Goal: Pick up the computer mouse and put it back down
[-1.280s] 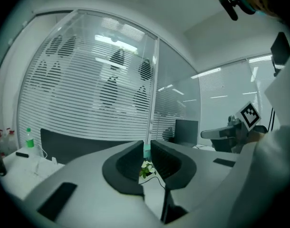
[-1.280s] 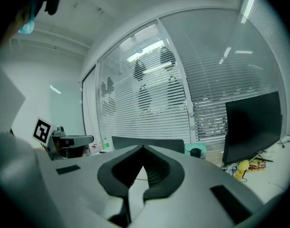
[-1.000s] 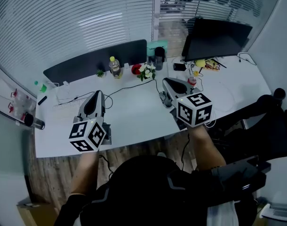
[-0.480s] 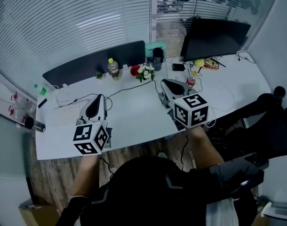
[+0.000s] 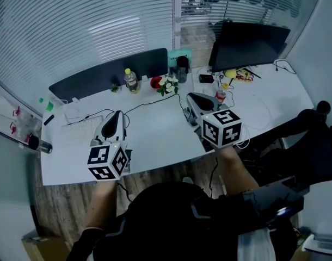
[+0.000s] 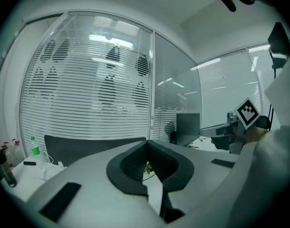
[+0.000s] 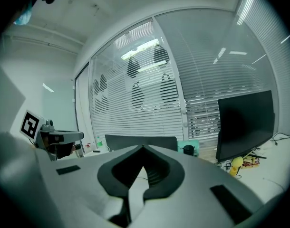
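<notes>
Left tool [image 5: 118, 115] and right tool [image 5: 193, 97] hang clenched and empty above the table's [image 5: 155, 137] near edge, seemingly at rest; the computer mouse is nowhere discernible.

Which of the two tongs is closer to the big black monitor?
Right. The right tongs are just left of and in front of the monitor; the left tongs are much farther off to its left.

Readable text, numbers, brands: none. Coded square markers [image 5: 107, 162] on left gripper [image 5: 117, 115] and right gripper [image 5: 191, 97]; no lettering.
</notes>
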Tool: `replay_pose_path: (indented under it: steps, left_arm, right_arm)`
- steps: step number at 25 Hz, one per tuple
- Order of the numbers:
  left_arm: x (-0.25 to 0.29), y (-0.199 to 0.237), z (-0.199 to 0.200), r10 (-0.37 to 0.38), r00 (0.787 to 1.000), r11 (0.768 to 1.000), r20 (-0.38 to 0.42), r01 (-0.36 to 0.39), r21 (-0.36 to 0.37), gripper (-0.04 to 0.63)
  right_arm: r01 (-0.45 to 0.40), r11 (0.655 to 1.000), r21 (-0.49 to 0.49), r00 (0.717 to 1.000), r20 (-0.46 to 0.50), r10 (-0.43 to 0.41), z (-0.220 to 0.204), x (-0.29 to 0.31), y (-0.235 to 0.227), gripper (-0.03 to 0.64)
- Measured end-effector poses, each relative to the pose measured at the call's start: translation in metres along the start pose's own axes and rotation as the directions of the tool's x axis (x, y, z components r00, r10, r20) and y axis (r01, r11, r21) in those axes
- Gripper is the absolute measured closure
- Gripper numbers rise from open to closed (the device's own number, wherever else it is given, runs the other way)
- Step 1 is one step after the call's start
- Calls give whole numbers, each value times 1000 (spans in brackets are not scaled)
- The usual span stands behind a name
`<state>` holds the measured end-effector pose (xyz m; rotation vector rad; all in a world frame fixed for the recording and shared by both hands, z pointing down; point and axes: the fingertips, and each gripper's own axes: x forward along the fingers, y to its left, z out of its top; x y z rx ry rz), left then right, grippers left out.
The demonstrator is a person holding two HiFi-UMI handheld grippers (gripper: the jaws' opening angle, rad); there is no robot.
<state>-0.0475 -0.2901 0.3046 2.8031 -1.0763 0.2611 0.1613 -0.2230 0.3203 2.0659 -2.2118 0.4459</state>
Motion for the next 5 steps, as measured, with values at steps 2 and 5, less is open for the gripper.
replay_pose_path:
  steps: [2, 5]
  left_arm:
    - [-1, 1, -1, 6, 1000, 1000, -1, -6, 2, 566]
    - [-2, 1, -3, 13, 1000, 1000, -1, -13, 1, 566]
  right_arm:
    - [0, 1000, 2, 1000, 1, 0, 0, 0, -1, 618]
    - [6, 1000, -6, 1000, -8, -6, -3, 0, -2, 618]
